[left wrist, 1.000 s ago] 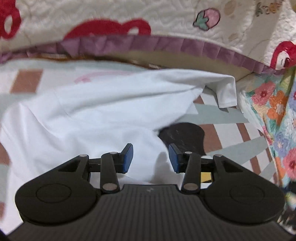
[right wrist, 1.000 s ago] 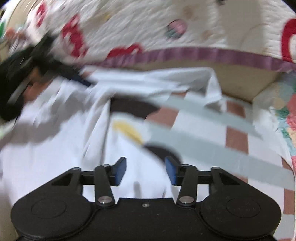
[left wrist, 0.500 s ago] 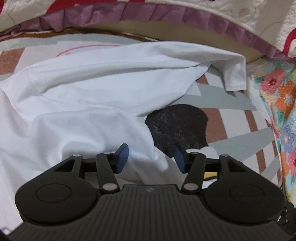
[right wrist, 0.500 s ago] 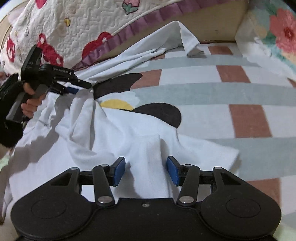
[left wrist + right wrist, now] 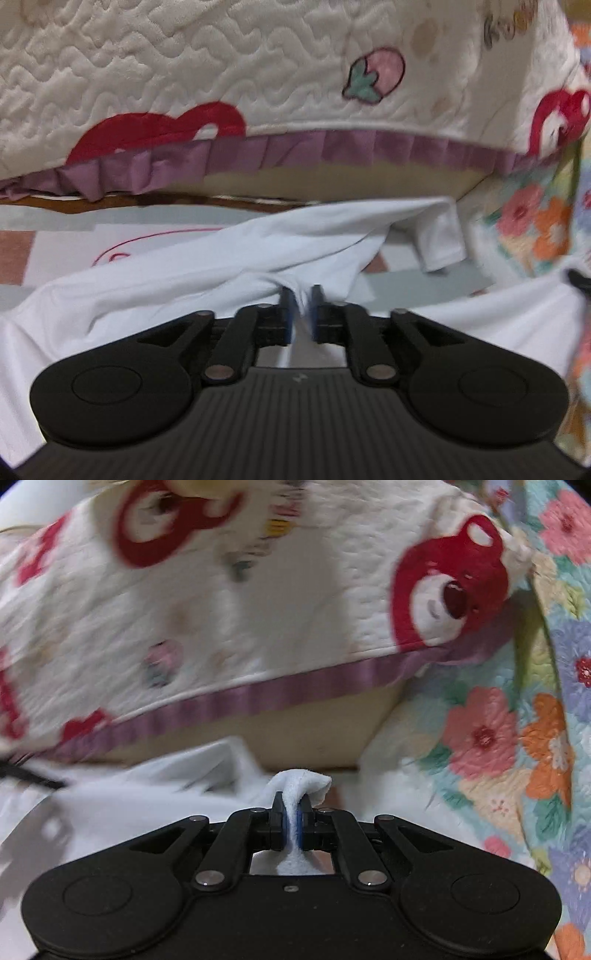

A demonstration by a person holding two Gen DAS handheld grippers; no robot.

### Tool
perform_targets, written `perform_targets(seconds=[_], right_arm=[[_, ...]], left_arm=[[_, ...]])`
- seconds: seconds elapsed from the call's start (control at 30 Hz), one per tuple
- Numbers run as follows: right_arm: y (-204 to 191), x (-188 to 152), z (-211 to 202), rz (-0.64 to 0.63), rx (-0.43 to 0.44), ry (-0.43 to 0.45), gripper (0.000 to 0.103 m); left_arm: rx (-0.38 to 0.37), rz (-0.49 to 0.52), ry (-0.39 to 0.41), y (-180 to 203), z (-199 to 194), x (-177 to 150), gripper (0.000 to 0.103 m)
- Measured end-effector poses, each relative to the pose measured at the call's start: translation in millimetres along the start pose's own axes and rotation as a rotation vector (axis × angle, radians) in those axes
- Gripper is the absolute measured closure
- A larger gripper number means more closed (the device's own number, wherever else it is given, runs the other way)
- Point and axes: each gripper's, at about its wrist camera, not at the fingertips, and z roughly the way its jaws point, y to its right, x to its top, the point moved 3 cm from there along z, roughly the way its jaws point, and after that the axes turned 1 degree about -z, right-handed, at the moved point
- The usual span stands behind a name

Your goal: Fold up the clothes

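a cream quilt (image 5: pixel 221 74) with red bears, a strawberry and a purple ruffle (image 5: pixel 258 155) hangs over a tan base, a floral quilt (image 5: pixel 517 720) lies beside it, and a striped mat (image 5: pixel 55 221) covers the floor.

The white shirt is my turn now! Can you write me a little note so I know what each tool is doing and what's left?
Left tool: shut on a pinch of the white shirt.
Right tool: shut on another bit of the same shirt, with a tuft poking up past its tips.
The shirt is bunched and wrinkled, stretched over the striped mat in front of the quilted bear blanket; the floral quilt is on the right.
Done: both grips are taken.
Left: no neat fold shows yet, so probably spread it flat, then fold it.
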Motion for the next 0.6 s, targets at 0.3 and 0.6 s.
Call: perform_targets(seconds=[0.3,0.6], right_arm=[[-2,-26,98,-0.051,-0.076,-0.203,0.097],[12,-56,109,-0.038,-0.093,-0.271,0.097]], left_arm=[[0.042,0.093,0.026,-68,-27,22,0.061],[0.026,0.08,-0.141,-145,-9,19,0.048]])
